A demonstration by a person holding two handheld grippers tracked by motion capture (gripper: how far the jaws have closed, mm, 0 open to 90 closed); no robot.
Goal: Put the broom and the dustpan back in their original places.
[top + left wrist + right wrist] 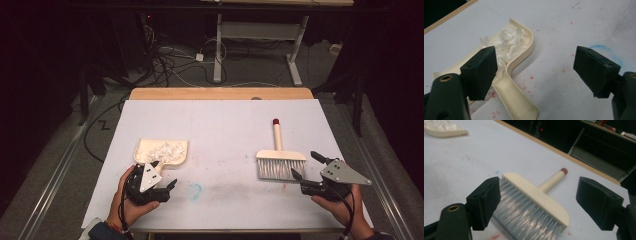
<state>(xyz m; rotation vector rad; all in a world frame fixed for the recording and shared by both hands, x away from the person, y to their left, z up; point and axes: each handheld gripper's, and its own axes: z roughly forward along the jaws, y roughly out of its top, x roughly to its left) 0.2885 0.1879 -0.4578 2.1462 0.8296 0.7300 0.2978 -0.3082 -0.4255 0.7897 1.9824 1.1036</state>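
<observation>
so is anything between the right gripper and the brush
Nothing visible. The right gripper sits just beside the brush with its jaws open, and in the right gripper view the bristles lie directly ahead between the jaws. Only bare white table separates them.

Probably a lab: floor cables; papered table.

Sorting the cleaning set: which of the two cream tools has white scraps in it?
The dustpan, by the left gripper. White scraps fill its tray; the brush at the right gripper carries only grey bristles.
</observation>
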